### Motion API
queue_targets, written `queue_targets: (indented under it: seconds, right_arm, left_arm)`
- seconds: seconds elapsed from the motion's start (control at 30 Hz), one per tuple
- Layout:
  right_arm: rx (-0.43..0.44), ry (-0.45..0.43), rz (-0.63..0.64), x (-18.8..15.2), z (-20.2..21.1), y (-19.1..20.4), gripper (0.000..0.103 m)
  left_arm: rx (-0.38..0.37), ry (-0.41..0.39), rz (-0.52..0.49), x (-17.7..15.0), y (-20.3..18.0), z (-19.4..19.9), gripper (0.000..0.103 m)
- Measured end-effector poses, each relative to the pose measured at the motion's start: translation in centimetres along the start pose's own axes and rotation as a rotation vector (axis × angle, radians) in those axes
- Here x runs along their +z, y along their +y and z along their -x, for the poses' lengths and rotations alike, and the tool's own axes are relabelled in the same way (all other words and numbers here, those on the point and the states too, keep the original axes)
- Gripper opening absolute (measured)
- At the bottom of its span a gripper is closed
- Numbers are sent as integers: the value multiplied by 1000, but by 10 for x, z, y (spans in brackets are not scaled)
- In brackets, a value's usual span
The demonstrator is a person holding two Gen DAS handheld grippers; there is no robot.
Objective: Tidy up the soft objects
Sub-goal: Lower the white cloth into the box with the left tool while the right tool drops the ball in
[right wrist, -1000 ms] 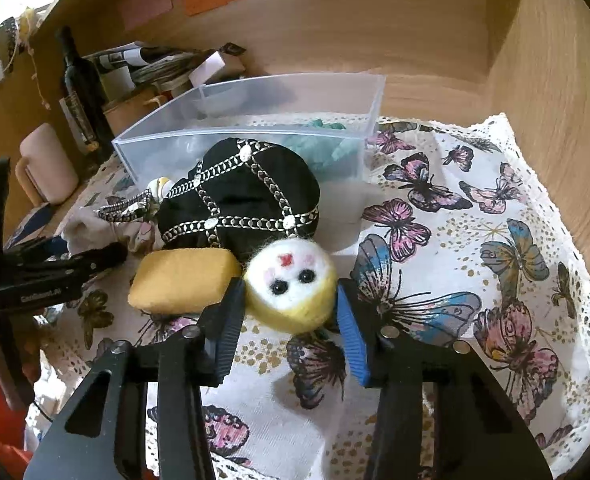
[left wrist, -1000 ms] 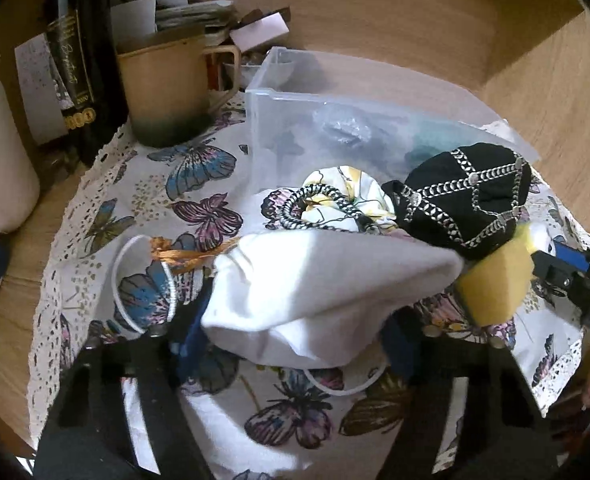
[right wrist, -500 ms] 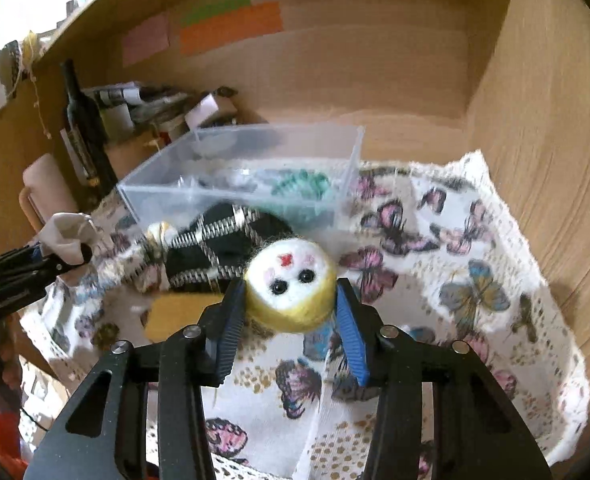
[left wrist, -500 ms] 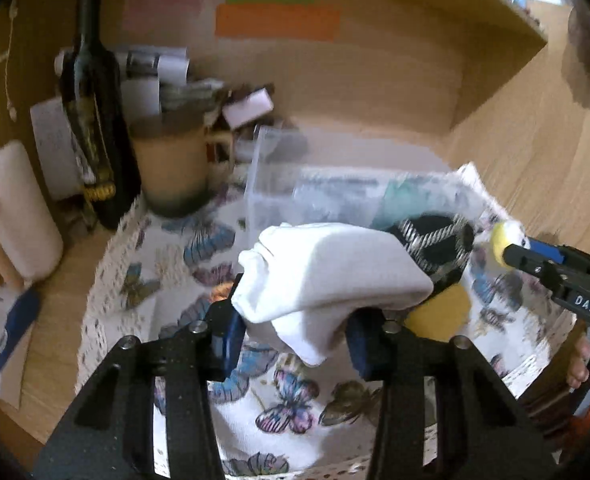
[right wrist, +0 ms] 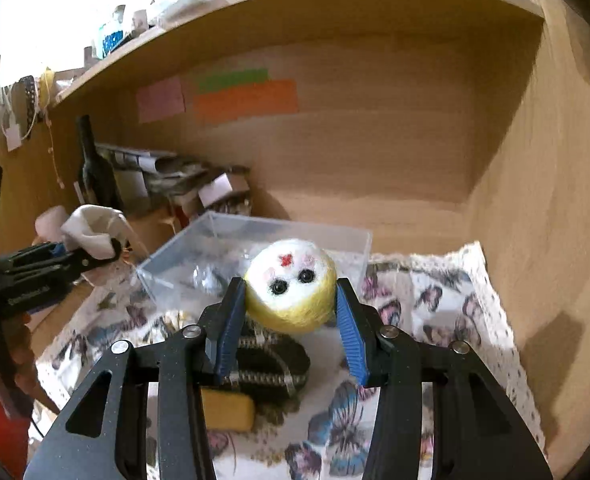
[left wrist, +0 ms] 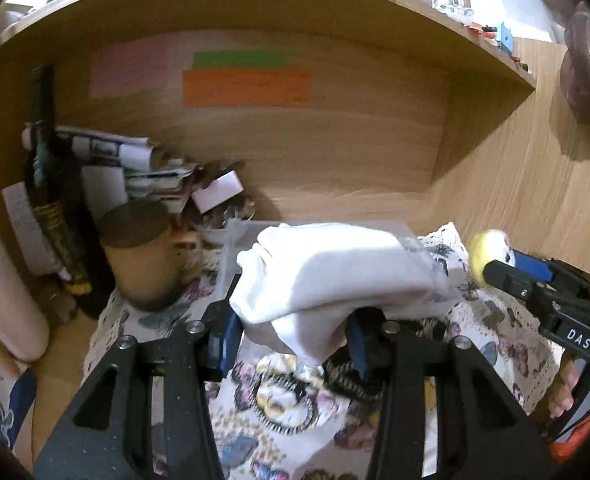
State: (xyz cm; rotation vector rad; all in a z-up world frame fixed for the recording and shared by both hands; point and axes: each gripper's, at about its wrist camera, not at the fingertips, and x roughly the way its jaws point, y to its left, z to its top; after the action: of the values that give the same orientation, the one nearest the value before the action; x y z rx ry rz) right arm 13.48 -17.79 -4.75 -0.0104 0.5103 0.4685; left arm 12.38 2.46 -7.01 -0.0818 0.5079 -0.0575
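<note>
Left gripper (left wrist: 291, 338) raised above the tabletop, jaws clamped on a crumpled white cloth pouch (left wrist: 327, 280) that bulges up and forward out of the blue ribbed pads and droops a little below them. Right gripper (right wrist: 289, 320) likewise aloft, jaws pinched on a round fuzzy felt ball with a white face and yellow rim (right wrist: 291, 284), held at its two sides, two black bead eyes and a red mark turned toward the camera. Directly beyond the ball, a clear rectangular plastic bin (right wrist: 359, 240), thin-walled and glossy, with something crinkled and silvery inside, too blurred to name. Under the bin, a white lace-edged cloth printed with butterflies (right wrist: 435, 300) spread over the tabletop. Below the right jaws on that cloth, a domed black fabric pouch crossed with silver chain trim (right wrist: 271, 364), and touching its near side a soft yellow rectangular sponge block (right wrist: 227, 412). Under the left jaws, a black-and-white braided ring on patterned fabric (left wrist: 287, 400), blurred. Left of the bin, a matte tan mug with a dark base (left wrist: 143, 256) beside a dark glass bottle (left wrist: 55, 208).
</note>
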Motion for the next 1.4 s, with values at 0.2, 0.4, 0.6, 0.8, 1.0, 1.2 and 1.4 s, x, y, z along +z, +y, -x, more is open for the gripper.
queue_targets:
  seconds: [0.2, 0.4, 0.6, 0.8, 1.0, 1.2, 1.4]
  right_arm:
    - [26, 6, -1, 12, -21, 1, 42]
    - [32, 75, 16, 18, -59, -3, 42]
    - [23, 195, 53, 19, -103, -3, 42]
    - [52, 281, 59, 13, -134, -3, 42]
    - [57, 323, 61, 8, -145, -2, 42]
    - [42, 324, 53, 8, -142, 0, 53]
    - [14, 258, 60, 17, -121, -2, 71]
  left_arm:
    - [-34, 32, -3, 18, -3, -29, 44]
    - [-22, 123, -34, 24, -5, -73, 44]
    - [15, 212, -44, 13, 1, -104, 44]
    - [40, 258, -43, 3, 10, -116, 45]
    - [35, 278, -31, -3, 14, -124, 60]
    - [20, 265, -23, -1, 15, -116, 72]
    - [2, 229, -16, 7, 15, -96, 78]
